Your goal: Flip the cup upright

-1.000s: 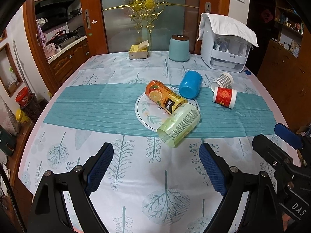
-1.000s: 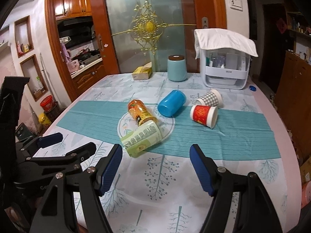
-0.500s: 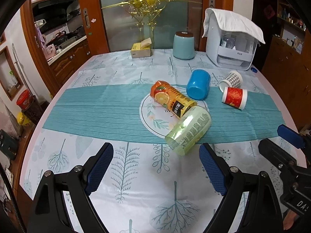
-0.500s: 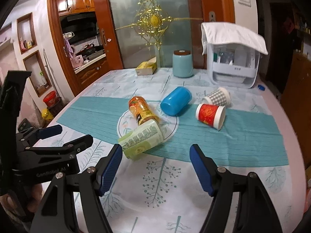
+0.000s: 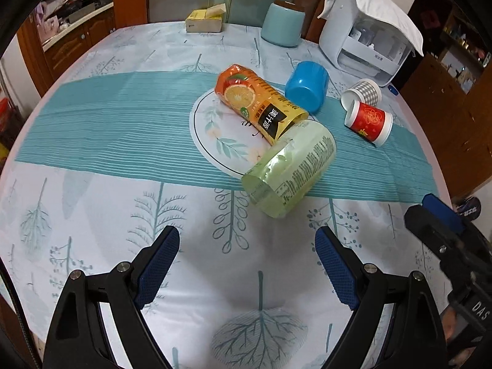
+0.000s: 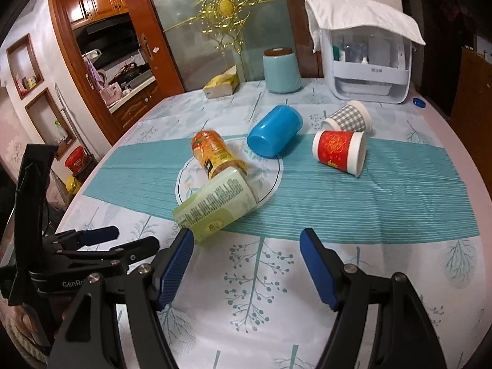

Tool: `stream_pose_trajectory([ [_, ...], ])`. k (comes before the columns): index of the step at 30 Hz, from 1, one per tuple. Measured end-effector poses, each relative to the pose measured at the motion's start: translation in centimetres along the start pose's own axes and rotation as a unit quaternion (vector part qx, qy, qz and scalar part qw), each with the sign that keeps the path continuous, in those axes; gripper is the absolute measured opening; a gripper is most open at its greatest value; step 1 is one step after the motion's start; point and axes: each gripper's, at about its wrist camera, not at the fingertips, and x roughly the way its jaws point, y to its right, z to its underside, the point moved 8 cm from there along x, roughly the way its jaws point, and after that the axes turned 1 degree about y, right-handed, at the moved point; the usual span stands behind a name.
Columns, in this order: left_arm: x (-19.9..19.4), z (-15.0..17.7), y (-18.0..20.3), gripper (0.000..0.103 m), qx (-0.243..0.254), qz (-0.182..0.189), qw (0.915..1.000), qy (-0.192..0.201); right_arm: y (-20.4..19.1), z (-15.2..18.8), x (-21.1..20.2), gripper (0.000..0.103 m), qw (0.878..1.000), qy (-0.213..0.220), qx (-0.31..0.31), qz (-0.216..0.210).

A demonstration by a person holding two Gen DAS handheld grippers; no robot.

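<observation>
Left wrist view: the left gripper hovers low over the worktop, its blue-padded jaws spread wide apart and holding nothing. Straight ahead, just beyond the fingertips, lies the pale green translucent plastic cup with printed text, on its side. Which end is its mouth cannot be told. Its long axis runs diagonally, near end toward the gripper and slightly left, far end up and to the right, where it touches the orange juice-print cup, also tipped over. Taking the green cup as landmark: the solid blue plastic cup lies beyond it, the red paper cup with a white rim to its right, and the grey checked paper cup just behind the red one. All five are on their sides. The right gripper shows at the right edge, well off to the side of the green cup.

Right wrist view: the right gripper is likewise spread open and empty. Here the green cup sits ahead and to the left, its near end just beside the left fingertip. The left gripper lies further left.

Judging by alignment, the left gripper is better placed: the green cup is centred between its jaws, though its slanted axis suggests a wrist turn before closing across the wall.
</observation>
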Motion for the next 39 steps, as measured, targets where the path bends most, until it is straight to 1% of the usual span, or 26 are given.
stream_pose_trajectory([
  [3, 0.3, -0.6, 0.2, 0.089, 0.02, -0.021, 0.9993, 0.022, -0.1, 0.0, 0.7, 0.072, 1.0, -0.002, -0.002, 0.002],
  [5, 0.9, -1.1, 0.6, 0.089, 0.045, -0.028, 0.9982, 0.027, 0.0, -0.2, 1.0, 0.072, 1.0, -0.002, 0.003, 0.002],
  [7, 1.7, -1.4, 0.9, 0.089, 0.059, -0.025, 0.9979, 0.014, 0.2, -0.2, 1.5, 0.072, 1.0, -0.005, 0.012, 0.001],
  [10, 3.1, -1.8, 1.5, 0.089, 0.069, -0.007, 0.9976, -0.003, 0.8, -0.1, 2.1, 0.072, 1.0, -0.011, 0.023, -0.001],
  [12, 3.8, -2.2, 1.9, 0.089, 0.078, -0.001, 0.997, -0.003, 1.2, 0.0, 2.4, 0.072, 0.999, -0.014, 0.029, 0.0],
  [15, 5.0, -2.7, 2.5, 0.089, 0.092, -0.001, 0.9958, -0.001, 1.8, 0.1, 2.7, 0.072, 0.999, -0.017, 0.038, 0.001],
  [19, 7.1, -2.9, 3.3, 0.089, 0.11, -0.002, 0.9938, -0.016, 2.4, 0.4, 3.2, 0.072, 0.999, -0.024, 0.048, 0.002],
  [25, 9.1, -3.1, 4.1, 0.089, 0.129, -0.001, 0.9914, -0.024, 3.1, 0.7, 3.9, 0.072, 0.998, -0.032, 0.06, -0.001],
  [26, 9.1, -3.2, 4.2, 0.085, 0.131, -0.001, 0.9911, -0.022, 3.1, 0.7, 3.9, 0.072, 0.998, -0.033, 0.06, -0.002],
  [27, 9.1, -3.2, 4.3, 0.074, 0.133, 0.004, 0.9908, -0.022, 3.1, 0.8, 4.0, 0.072, 0.998, -0.033, 0.061, -0.002],
  [28, 9.0, -3.2, 4.5, 0.071, 0.137, 0.011, 0.9903, -0.023, 3.2, 0.8, 4.1, 0.072, 0.998, -0.033, 0.062, -0.003],
  [30, 8.9, -3.3, 4.8, 0.061, 0.142, 0.021, 0.9895, -0.019, 3.3, 0.9, 4.3, 0.072, 0.997, -0.033, 0.063, -0.004],
  [33, 8.6, -3.2, 5.2, 0.054, 0.153, 0.038, 0.9873, -0.017, 3.5, 1.2, 4.6, 0.072, 0.997, -0.038, 0.07, -0.006],
  [36, 7.8, -2.8, 5.9, 0.051, 0.176, 0.044, 0.9834, -0.005, 3.6, 1.3, 4.7, 0.072, 0.997, -0.039, 0.072, -0.005],
  [39, 6.8, -1.8, 7.0, 0.049, 0.208, 0.056, 0.9766, 0.005, 3.8, 1.4, 4.6, 0.072, 0.996, -0.039, 0.074, -0.005],
])
